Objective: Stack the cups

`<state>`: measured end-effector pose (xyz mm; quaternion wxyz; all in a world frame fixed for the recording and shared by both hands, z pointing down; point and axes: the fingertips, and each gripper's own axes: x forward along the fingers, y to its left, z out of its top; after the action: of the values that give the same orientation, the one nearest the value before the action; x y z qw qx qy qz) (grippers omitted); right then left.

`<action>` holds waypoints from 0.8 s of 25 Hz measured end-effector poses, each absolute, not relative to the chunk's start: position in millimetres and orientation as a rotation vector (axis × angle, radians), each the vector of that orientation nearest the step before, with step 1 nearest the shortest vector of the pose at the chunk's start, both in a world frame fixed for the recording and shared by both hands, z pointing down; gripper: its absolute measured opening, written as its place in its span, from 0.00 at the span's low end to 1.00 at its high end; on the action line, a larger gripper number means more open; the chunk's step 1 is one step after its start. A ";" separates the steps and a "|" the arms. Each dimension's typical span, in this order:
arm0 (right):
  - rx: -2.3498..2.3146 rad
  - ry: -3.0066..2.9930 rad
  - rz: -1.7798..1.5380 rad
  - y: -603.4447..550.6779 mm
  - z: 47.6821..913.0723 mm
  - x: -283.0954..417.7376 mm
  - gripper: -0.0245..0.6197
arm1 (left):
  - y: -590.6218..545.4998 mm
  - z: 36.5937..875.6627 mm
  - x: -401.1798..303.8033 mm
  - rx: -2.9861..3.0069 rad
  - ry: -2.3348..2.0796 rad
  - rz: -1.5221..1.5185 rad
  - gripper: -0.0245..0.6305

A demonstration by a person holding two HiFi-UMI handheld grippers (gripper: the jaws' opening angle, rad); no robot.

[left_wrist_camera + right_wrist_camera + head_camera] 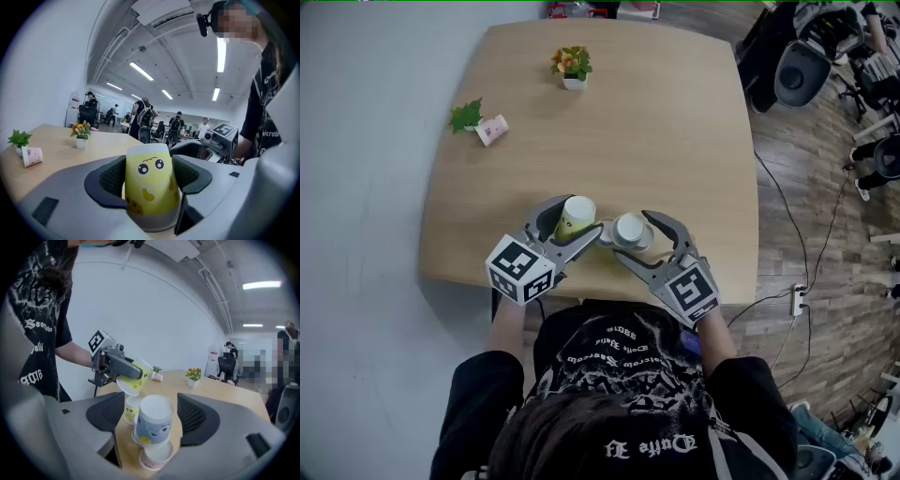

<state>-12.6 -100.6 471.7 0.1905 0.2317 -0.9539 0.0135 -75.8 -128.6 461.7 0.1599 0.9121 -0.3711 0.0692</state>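
Left gripper view, yellow cup (148, 180) clamped in left gripper (149, 171), right gripper (151, 414) released, jaws wide around blue cup (153, 423)

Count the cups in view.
5: yellow cup in left tool, small yellow cup under it, blue cup between right tool's open jaws, pink-rimmed cup before it, pink cup by green plant. Nested ones may hide.

table (675, 141): pale matt wood grain | yellow cup (150, 183): smooth paper | blue cup (154, 423): smooth paper
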 end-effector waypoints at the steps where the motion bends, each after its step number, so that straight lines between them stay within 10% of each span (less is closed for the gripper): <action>1: 0.632 -2.680 -0.004 -99.9 465.5 -15.0 0.61 | -129.6 459.6 -73.7 2.604 -1.048 0.172 0.50; 10: 0.520 -2.623 -0.353 -105.2 430.6 -70.0 0.61 | -145.8 401.8 -79.2 2.441 -0.994 -0.297 0.50; 20: 0.544 -2.389 -0.437 -121.3 464.6 -66.8 0.60 | -135.9 427.9 -81.9 2.529 -0.950 -0.025 0.51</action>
<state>-66.8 -121.3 464.6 0.3206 0.2072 -0.9092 -0.1662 -81.9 -135.9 427.9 0.2182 0.9135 -0.3432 -0.0092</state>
